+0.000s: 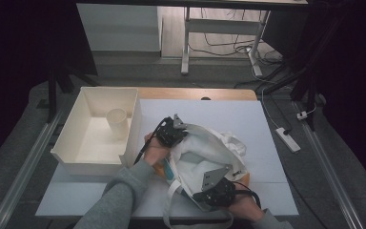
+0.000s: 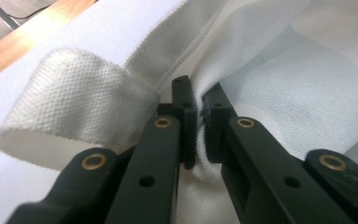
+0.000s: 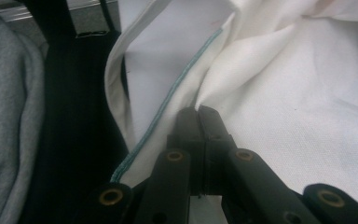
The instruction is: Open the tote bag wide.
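Pinching the white cloth bag (image 1: 205,152), each hand-held gripper, left (image 2: 198,116) and right (image 3: 198,122), clamps its rim.

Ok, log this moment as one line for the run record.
left gripper: shut on bag edge | right gripper: shut on bag edge | white cloth bag: held open on table | bin: holds cup

The table (image 1: 248,117) carries a white sheet over most of its top; bare wood shows in a strip along the far edge. A white open box (image 1: 78,152) sits on the left side, overhanging the sheet's left edge, with a pale cup (image 1: 117,122) standing upright inside near its far right corner. A white fabric bag (image 1: 205,152) lies crumpled on the sheet near the centre, toward the near edge, just right of the box.
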The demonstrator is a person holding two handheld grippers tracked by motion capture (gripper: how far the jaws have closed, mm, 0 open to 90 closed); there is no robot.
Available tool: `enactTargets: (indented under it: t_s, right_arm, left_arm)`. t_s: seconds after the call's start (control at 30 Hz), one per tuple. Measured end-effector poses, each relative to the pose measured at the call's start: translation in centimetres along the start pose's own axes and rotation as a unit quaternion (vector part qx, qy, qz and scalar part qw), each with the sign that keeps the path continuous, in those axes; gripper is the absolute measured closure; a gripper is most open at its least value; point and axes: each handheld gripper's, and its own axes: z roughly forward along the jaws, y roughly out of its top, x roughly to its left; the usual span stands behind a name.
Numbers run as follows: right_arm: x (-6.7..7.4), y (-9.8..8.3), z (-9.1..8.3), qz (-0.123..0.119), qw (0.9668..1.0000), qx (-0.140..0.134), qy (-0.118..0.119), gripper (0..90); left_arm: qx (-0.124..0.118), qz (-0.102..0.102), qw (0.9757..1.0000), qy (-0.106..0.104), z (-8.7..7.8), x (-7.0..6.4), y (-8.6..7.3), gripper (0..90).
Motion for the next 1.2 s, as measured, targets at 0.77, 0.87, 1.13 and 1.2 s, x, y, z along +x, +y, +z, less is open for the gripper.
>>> enactTargets:
  t_s: [0.77,0.87,1.13,1.2]
  right_arm:
    - [-0.6,-0.7,0.4,0.004,0.9997,-0.025,0.001,82.2]
    - [-0.8,-0.6,0.0,0.012,0.9989,-0.043,-0.013,72.8]
    - [-1.9,-1.0,-2.3,0.057,0.9879,-0.121,-0.077,58.9]
    - [-2.3,-1.3,-2.9,0.071,0.9838,-0.134,-0.096,56.7]
  left_arm:
    - [0.023,0.002,0.9980,-0.059,0.0,0.1,-0.2,65.5]
    - [0.022,0.003,0.9974,-0.069,-0.6,-0.1,0.0,57.0]
    - [-0.008,-0.013,0.9954,-0.094,-3.4,-0.1,0.5,42.6]
    - [-0.009,-0.009,0.9951,-0.098,-4.1,-0.3,0.5,40.3]
